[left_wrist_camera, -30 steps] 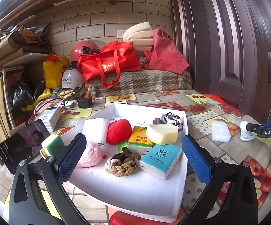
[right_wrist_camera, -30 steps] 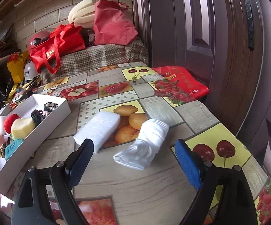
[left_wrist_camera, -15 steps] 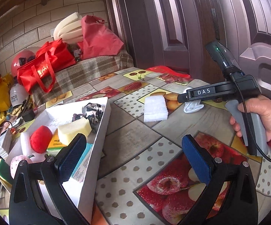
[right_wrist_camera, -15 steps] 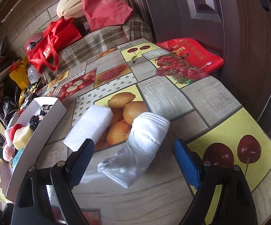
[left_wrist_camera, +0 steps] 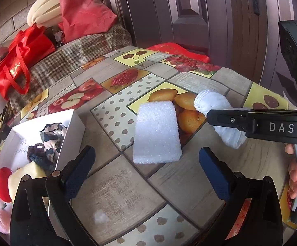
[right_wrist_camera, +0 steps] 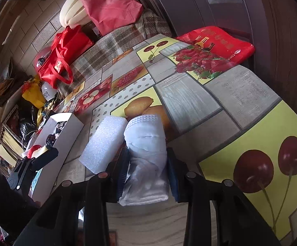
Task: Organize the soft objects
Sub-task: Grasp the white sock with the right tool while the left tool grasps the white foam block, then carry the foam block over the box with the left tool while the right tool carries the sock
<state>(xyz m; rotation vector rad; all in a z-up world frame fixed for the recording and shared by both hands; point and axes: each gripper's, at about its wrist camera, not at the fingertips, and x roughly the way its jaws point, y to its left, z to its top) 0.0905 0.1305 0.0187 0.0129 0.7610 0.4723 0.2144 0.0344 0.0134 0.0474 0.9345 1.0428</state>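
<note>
Rolled white towel [right_wrist_camera: 146, 155] lies on the fruit-print counter [right_wrist_camera: 240, 94], long axis running away from the right tongs [right_wrist_camera: 146, 172], rolled end farthest. Those tongs, tilted downward and held by a hand [left_wrist_camera: 294, 174], are closing with the towel between the pads. Just beside it lies a white foam block [left_wrist_camera: 156, 131], lengthwise ahead of the left tongs [left_wrist_camera: 146, 170], which gape empty above the counter.

Soft daylight, sharp, fisheye-dark corners
</note>
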